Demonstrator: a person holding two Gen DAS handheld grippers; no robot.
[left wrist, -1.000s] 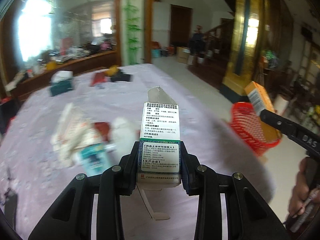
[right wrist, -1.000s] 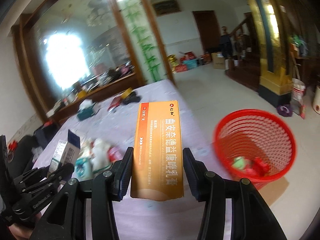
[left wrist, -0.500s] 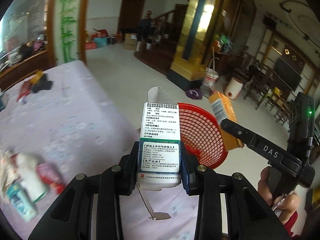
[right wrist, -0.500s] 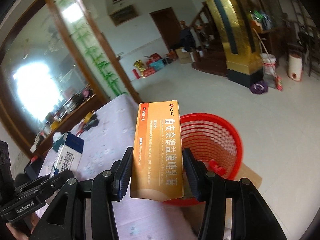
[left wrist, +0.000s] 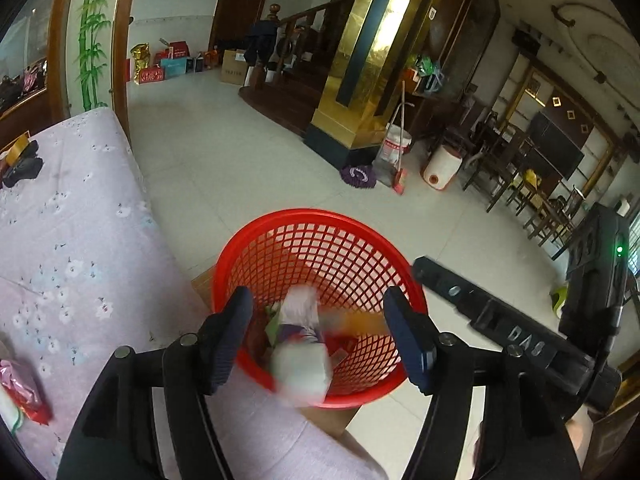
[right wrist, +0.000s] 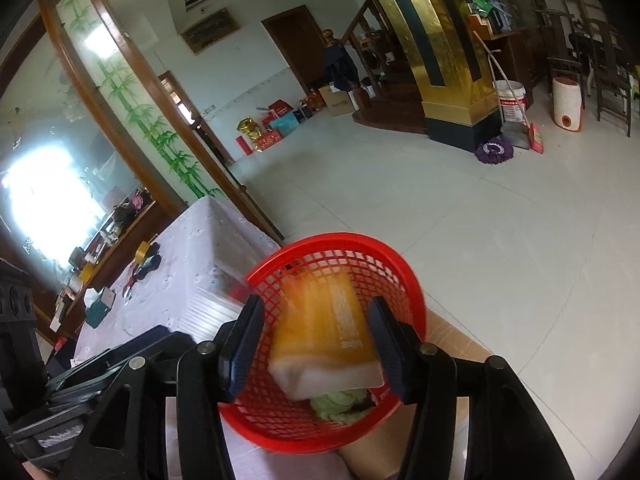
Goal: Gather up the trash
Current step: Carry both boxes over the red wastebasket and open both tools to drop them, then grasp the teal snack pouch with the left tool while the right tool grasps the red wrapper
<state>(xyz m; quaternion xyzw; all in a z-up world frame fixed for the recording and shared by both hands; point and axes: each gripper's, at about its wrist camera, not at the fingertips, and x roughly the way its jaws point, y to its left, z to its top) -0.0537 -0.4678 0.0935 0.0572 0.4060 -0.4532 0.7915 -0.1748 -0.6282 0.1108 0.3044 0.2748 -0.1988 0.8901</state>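
Note:
A red mesh basket stands on the floor by the table edge, with crumpled trash inside. My left gripper hangs over it, jaws opening wide. The white medicine box is blurred and dropping between them into the basket, clear of both pads. My right gripper is also above the basket, jaws opening. The orange box is blurred and tilted between them, slipping down, with a gap at the left pad. The right gripper's finger reaches in from the right in the left wrist view.
A table with a lilac floral cloth lies left of the basket, with red wrappers and a teal tissue box on it. Cardboard lies under the basket. A gold pillar, bucket and mop stand farther off on the tiled floor.
Both grippers swung from the table to above the red basket. Both let go: the white box and the orange box, gripped before, now fall loose between widened jaws.

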